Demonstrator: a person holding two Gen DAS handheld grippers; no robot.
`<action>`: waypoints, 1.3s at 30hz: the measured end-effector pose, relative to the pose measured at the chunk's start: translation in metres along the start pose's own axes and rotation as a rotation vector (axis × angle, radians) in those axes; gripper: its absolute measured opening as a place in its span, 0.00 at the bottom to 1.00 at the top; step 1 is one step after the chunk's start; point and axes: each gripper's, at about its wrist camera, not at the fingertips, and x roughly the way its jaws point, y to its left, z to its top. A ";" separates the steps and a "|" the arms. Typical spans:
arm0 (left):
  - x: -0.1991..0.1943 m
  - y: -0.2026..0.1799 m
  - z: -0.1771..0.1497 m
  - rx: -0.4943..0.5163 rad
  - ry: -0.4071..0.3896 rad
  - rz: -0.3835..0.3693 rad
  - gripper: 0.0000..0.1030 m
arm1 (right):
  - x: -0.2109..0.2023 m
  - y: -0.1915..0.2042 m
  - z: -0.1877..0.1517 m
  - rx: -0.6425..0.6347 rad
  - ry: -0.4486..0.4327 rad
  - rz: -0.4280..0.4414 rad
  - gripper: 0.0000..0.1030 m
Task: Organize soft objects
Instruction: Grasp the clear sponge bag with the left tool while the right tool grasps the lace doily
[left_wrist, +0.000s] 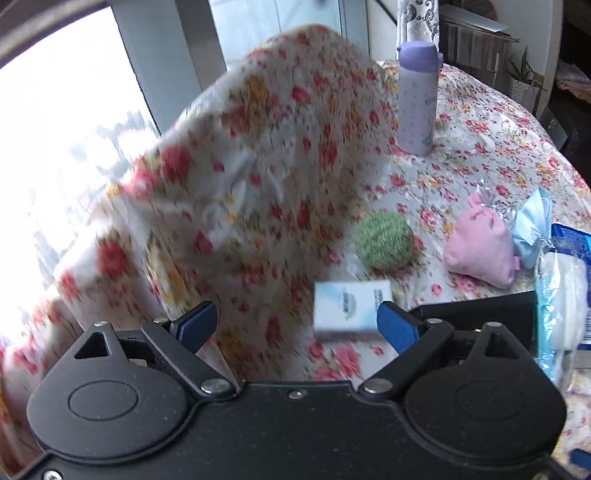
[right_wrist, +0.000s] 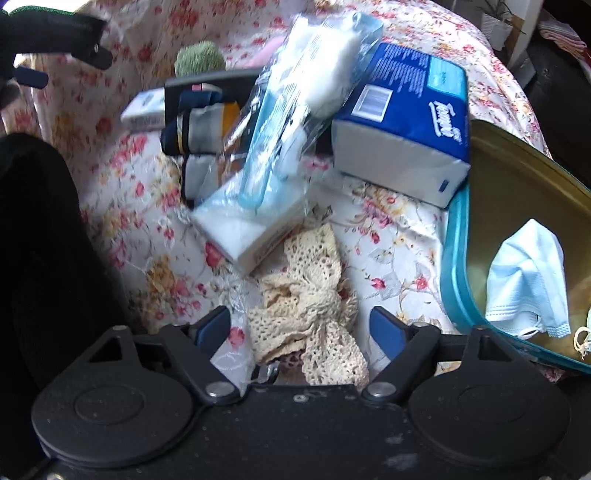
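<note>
on floral tablecloth: right gripper spread, cream lace piece between fingers, maybe untouched. left gripper spread, empty, near small tissue pack. face mask inside teal tin.

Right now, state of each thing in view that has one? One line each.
left tool: open, holding nothing
right tool: open, lace cloth between its fingers, not gripped
lace cloth: crumpled on the tablecloth
purple bottle: upright, lid shut
teal tin: open
face mask: inside the tin, creased
blue tissue pack: looks sealed, tilted
pink pouch: tied shut, lying on the tablecloth
green ball: resting on the tablecloth
</note>
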 end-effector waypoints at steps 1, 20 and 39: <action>-0.001 0.000 -0.001 -0.007 0.006 -0.008 0.89 | 0.003 0.001 0.000 -0.006 0.004 -0.008 0.76; 0.004 -0.093 -0.014 0.109 0.127 -0.257 0.87 | 0.010 0.006 -0.016 -0.061 -0.078 -0.054 0.70; 0.008 -0.178 0.004 0.219 0.129 -0.360 0.81 | 0.020 0.006 -0.021 -0.058 -0.118 -0.044 0.94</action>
